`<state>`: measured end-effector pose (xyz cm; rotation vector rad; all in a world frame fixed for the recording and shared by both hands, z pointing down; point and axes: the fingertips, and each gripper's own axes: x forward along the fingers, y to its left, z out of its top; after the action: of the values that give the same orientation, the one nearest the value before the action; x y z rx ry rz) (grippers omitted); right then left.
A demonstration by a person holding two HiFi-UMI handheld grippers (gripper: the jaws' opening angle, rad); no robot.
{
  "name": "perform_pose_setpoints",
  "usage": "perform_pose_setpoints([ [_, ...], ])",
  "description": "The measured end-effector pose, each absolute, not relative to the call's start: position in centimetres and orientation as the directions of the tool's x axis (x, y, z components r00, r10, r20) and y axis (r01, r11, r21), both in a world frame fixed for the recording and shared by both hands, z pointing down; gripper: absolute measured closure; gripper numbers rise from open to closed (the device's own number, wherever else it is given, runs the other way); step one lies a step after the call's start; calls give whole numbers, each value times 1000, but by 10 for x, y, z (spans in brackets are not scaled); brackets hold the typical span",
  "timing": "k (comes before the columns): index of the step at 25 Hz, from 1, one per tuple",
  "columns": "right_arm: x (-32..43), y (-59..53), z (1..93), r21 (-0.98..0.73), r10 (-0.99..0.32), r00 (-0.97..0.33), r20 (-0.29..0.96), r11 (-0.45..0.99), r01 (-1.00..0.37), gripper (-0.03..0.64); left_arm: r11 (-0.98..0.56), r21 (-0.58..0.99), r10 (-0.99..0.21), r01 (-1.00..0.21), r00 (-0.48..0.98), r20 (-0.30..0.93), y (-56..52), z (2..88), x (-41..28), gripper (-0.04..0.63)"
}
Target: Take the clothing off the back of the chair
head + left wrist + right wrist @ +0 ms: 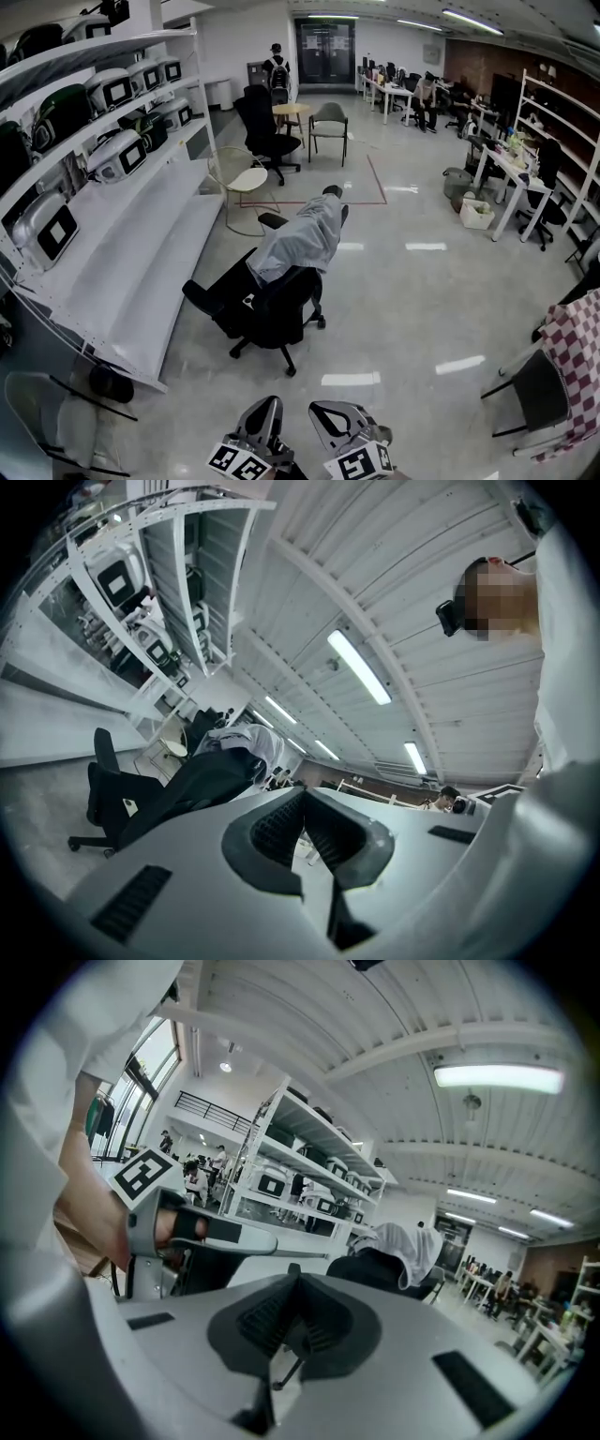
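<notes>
Head view, nearest first: the left gripper [262, 412] and right gripper [330, 415] sit side by side at the bottom of the frame. They are close together and both point out over the grey floor [403, 309]. Their marker cubes [239, 461] show below them.

Left gripper view: jaws closed tip to tip, nothing between them.

Right gripper view: jaws also together and empty. The left gripper shows at that view's left with a hand [94, 1218] wrapped round its handle.

Ahead, well apart from both grippers, a black office chair [267, 314] stands on the floor. It is near the front edge of the lowest shelf of the white shelving [141, 244].

The grey clothing [302, 239] lies draped over the top edge of the chair's back and covers its upper part. Neither gripper touches it.

The shelving runs along the left side and carries rows of white devices with dark screens [117, 155].

At the right edge, level with the chair, a red-and-white checked cloth [581, 356] hangs over another seat.

Farther off:
- a white wire chair with a round seat [246, 183], and a red tape line [375, 178] on the floor;
- then a second black chair [265, 131], a small round table [291, 111] and a grey-green chair [328, 122];
- a person with a backpack [277, 70] standing near dark double doors [325, 52];
- desks along the far right with seated people [427, 98].
</notes>
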<state>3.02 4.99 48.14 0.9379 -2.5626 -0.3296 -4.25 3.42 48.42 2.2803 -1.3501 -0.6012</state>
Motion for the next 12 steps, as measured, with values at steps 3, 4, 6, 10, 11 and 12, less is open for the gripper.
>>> perform_pose_setpoints([
  [3, 17, 29, 483, 339, -670, -684, 287, 739, -582, 600, -450, 562, -881, -694, 449, -150, 11, 485, -56, 586],
  [4, 12, 23, 482, 339, -672, -681, 290, 738, -584, 600, -453, 563, -878, -691, 454, -150, 4, 485, -60, 586],
  [6, 2, 12, 483, 342, -679, -674, 293, 732, -589, 600, -460, 565, -874, -685, 462, -151, -11, 487, -70, 586],
  [10, -18, -8, 485, 342, -692, -655, 305, 721, -602, 600, -475, 575, -863, -666, 480, -158, -32, 488, -89, 586],
  [11, -22, -12, 485, 342, -694, -650, 308, 719, -605, 600, -478, 578, -860, -661, 485, -157, -36, 490, -93, 586],
  [12, -26, -16, 487, 342, -698, -645, 312, 716, -609, 600, -479, 581, -858, -657, 489, -155, -39, 491, -97, 586],
])
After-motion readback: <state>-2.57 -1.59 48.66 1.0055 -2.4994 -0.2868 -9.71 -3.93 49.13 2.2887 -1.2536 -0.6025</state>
